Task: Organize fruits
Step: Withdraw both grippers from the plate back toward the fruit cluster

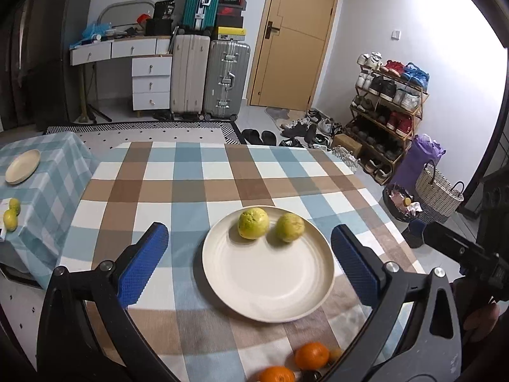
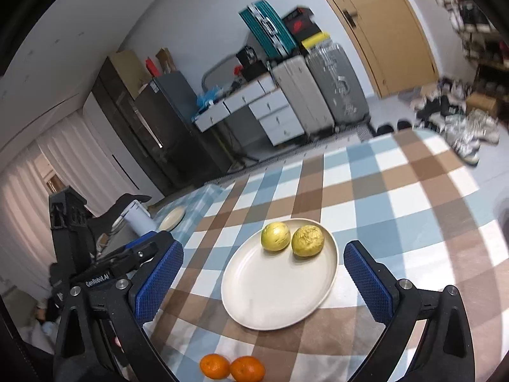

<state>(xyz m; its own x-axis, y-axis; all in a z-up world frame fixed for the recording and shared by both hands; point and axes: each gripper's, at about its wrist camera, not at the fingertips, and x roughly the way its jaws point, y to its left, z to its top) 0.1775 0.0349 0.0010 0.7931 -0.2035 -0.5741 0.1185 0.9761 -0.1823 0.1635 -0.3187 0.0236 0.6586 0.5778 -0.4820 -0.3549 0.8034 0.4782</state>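
Note:
A cream plate [image 1: 270, 286] [image 2: 273, 299] lies on the checked tablecloth and carries two yellow-green fruits side by side at its far rim, the left fruit [image 1: 253, 222] [image 2: 275, 236] and the right fruit [image 1: 290, 227] [image 2: 308, 241]. Two oranges [image 1: 311, 355] [image 2: 247, 368] rest on the cloth at the near edge. My left gripper [image 1: 249, 264] hangs open above the plate with nothing between its blue pads. My right gripper [image 2: 264, 281] is open over the same plate, also empty. Neither gripper touches the fruit.
A lower side table at the left has a blue checked cloth, a second cream plate [image 1: 23, 166] [image 2: 171, 218] and two small green fruits [image 1: 11, 213]. Beyond the table's far edge are suitcases [image 1: 206, 76], a door and a shoe rack [image 1: 388, 105]. A wicker basket [image 1: 439, 191] stands on the floor at right.

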